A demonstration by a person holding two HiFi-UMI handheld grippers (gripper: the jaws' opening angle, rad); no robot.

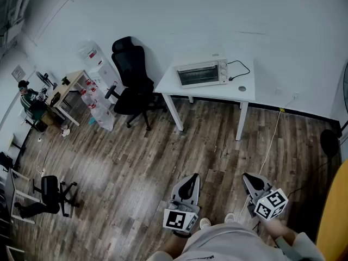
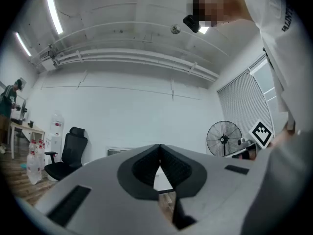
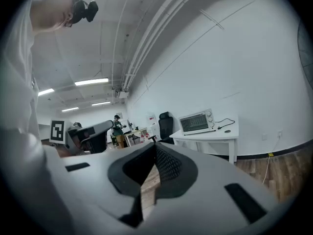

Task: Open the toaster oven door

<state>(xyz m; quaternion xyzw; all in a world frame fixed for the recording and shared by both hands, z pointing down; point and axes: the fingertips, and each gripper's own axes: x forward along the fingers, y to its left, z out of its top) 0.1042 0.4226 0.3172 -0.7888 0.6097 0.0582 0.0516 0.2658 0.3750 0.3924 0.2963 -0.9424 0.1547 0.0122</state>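
Toaster oven door (image 1: 196, 75) closed, head view

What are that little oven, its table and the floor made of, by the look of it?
Toaster oven: probably metal, pale silvery casing, with a dark, likely glass, door. Table: smooth matte white top and legs, perhaps laminate or painted metal; too far to tell. Floor: wood or wood-look planks, brown-grey streaks, visible board seams, slight sheen.
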